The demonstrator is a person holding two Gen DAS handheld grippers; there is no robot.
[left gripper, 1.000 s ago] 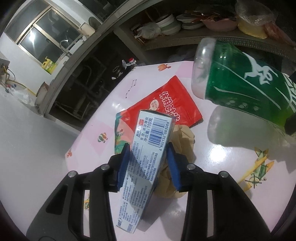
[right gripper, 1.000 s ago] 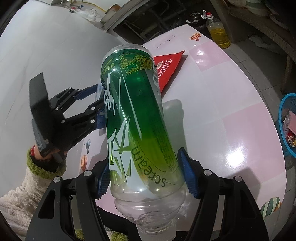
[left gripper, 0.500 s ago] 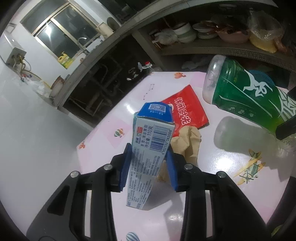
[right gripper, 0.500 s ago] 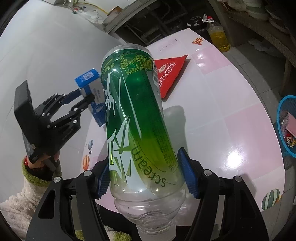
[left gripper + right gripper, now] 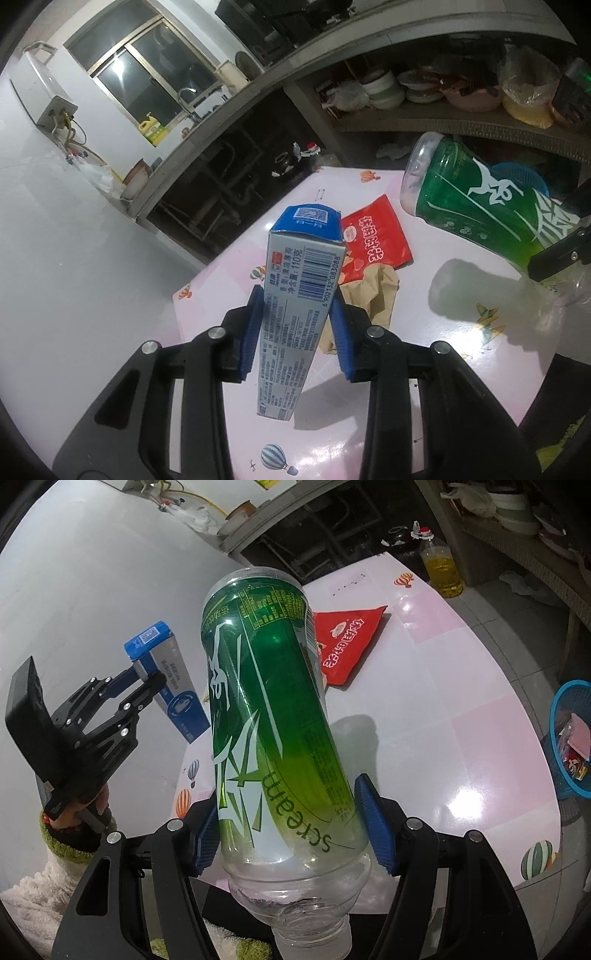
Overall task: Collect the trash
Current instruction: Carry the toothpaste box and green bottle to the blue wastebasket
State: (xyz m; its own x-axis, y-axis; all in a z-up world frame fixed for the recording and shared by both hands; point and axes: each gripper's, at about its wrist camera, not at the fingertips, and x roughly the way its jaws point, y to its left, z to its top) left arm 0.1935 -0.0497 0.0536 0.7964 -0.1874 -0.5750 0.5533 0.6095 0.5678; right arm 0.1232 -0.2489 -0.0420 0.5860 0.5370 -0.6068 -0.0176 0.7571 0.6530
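My left gripper is shut on a blue and silver toothpaste box and holds it above the pink table. It shows at the left of the right wrist view with the box. My right gripper is shut on a green plastic bottle, neck toward the camera, held above the table. The bottle also shows in the left wrist view. A red snack bag and a crumpled brown paper lie on the table.
A blue basket holding wrappers stands on the floor to the right of the table. A bottle of yellow liquid stands on the floor beyond the table's far edge. Shelves with bowls lie behind.
My left gripper has lifted the toothpaste box up off the table and away from the paper and bag. The right gripper has held the bottle nearly still.
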